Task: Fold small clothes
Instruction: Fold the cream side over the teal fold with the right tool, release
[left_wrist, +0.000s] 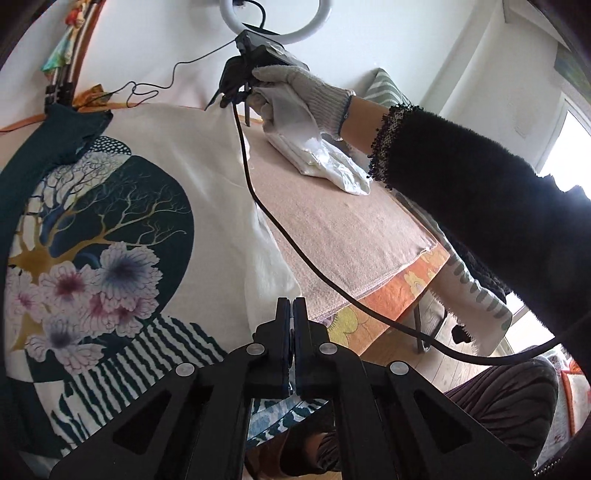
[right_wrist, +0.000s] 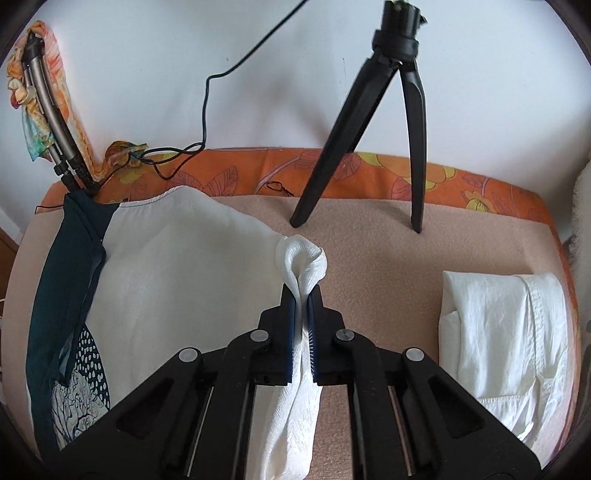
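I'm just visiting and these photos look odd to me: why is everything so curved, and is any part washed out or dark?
Both views are fisheye, so straight edges bow and the corners go black. Left wrist view: the window blows out white and the black sleeve loses detail. Right wrist view: soft, even light, faint shadows beside the tripod on the wall.

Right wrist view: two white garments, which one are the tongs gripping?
The printed tree-and-flower top on the left; the right tongs pinch its bunched white edge. The plain folded white garment lies apart on the right, untouched.
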